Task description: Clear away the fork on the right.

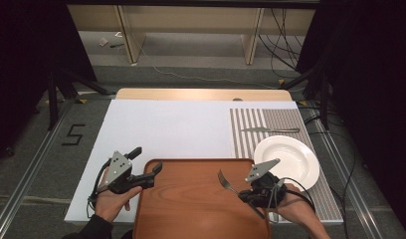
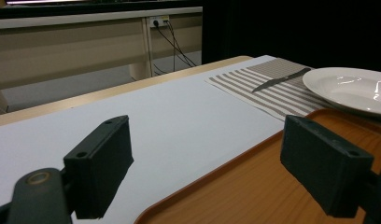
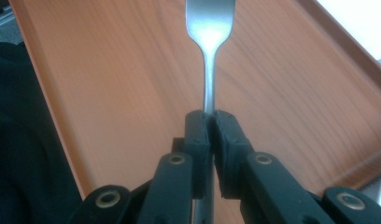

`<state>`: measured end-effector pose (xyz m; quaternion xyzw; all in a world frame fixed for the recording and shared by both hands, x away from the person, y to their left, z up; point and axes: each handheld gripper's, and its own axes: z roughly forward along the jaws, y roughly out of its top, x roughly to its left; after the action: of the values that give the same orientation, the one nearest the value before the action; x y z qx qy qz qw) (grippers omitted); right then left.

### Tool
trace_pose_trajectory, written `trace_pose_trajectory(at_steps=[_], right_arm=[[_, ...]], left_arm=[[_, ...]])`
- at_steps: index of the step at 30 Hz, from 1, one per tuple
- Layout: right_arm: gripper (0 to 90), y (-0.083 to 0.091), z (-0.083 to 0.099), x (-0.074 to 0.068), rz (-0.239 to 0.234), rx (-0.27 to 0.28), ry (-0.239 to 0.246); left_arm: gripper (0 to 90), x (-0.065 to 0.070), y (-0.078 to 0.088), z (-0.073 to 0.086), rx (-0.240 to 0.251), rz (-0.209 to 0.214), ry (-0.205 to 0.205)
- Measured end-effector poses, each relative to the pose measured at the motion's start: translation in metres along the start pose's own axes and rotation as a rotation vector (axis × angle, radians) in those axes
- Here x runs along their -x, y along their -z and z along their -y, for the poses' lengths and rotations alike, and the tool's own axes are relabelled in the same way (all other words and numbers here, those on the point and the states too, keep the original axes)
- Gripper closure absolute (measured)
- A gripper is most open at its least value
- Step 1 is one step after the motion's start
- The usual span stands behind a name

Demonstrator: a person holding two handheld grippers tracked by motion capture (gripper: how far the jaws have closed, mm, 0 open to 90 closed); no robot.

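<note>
- High view: the right gripper (image 1: 239, 191) holds a fork (image 1: 227, 183) by its handle above the wooden tray (image 1: 191, 209), tines pointing up and away toward the tray's middle.
- Right gripper view: the jaws are clamped tight on the narrow fork (image 3: 208, 70) handle, with most of the fork sticking out beyond the pads.
- The left gripper (image 1: 148, 167) rests at the tray's left edge; in the left gripper view its jaws stand wide apart with nothing between them, one over the white desk (image 2: 179, 121) cover, one over the tray (image 2: 254, 186).
- A white plate (image 1: 288, 160) sits on the striped placemat (image 1: 270, 122) to the right, touching or overlapping the tray's corner; a knife (image 1: 269, 130) lies on the mat beyond it.
- Risk: the grip is on a thin, smooth handle, so the fork could pivot or slip in the pads if swung quickly.
- Risk: carried toward the mat, the long free end could clip the plate rim or nudge the knife.
- Risk: set down too near the plate, it may land on the rim and tip.
</note>
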<state>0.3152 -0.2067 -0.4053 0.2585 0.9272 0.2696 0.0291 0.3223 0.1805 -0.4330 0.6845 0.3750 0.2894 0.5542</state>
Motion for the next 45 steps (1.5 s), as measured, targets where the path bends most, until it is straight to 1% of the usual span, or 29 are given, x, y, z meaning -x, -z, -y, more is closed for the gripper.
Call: trace_pose_trajectory(at_steps=[4,5,7,10,11,15,17,21,23,26,28,31,33,35,38,41,45], right_arm=[[84.9,-0.005,-0.003,-0.002,-0.021,-0.023,-0.006],[84.9,-0.006,-0.003,-0.003,-0.023,-0.025,-0.002],[84.9,-0.008,-0.003,-0.004,-0.027,-0.035,-0.010],[84.8,-0.012,-0.003,-0.002,-0.032,-0.047,-0.014],[84.9,-0.013,-0.002,-0.002,-0.035,-0.054,-0.026],[84.8,-0.016,0.000,-0.002,-0.041,-0.070,-0.034],[84.8,-0.017,0.000,-0.003,-0.047,-0.075,-0.040],[84.8,-0.020,0.002,-0.002,-0.043,-0.096,-0.043],[84.9,-0.021,0.002,-0.002,-0.035,-0.099,-0.047],[84.8,-0.023,0.004,-0.001,-0.032,-0.105,-0.053],[84.9,-0.025,0.005,0.002,-0.029,-0.112,-0.051],[84.9,-0.029,0.006,0.002,-0.024,-0.128,-0.057],[84.8,-0.031,0.006,0.002,-0.017,-0.147,-0.048],[84.8,-0.033,0.006,0.002,-0.022,-0.155,-0.045],[84.8,-0.035,0.007,0.002,-0.026,-0.169,-0.050],[84.7,-0.038,0.007,0.002,-0.030,-0.178,-0.055],[84.6,-0.041,0.007,0.005,-0.034,-0.191,-0.060]], left_arm=[[16.3,0.000,0.001,0.000,0.000,0.000,-0.001],[16.3,0.000,0.001,0.000,0.002,-0.002,0.000],[16.3,0.000,0.001,0.000,0.002,-0.002,0.001],[16.3,0.000,0.001,0.000,0.000,-0.001,-0.003],[16.3,0.000,0.001,0.000,0.002,-0.002,0.001],[16.3,0.000,0.001,0.000,0.000,-0.001,0.000],[16.3,0.000,0.001,-0.001,0.008,-0.003,0.005],[16.3,0.000,0.002,0.000,0.003,-0.003,-0.002],[16.3,0.000,0.002,-0.001,0.012,-0.002,0.003],[16.3,0.001,0.001,0.000,0.004,0.001,-0.004],[16.3,0.000,0.001,-0.001,0.009,0.000,0.000],[16.3,0.001,0.001,0.000,0.006,0.004,-0.004],[16.3,0.001,0.001,0.000,0.003,0.004,-0.008],[16.3,0.001,0.001,-0.001,0.010,0.003,-0.003],[16.3,0.001,0.001,0.001,0.000,0.004,-0.008],[16.3,0.001,0.000,0.000,0.006,0.004,-0.003],[16.3,0.001,0.001,0.001,0.000,0.002,-0.002]])
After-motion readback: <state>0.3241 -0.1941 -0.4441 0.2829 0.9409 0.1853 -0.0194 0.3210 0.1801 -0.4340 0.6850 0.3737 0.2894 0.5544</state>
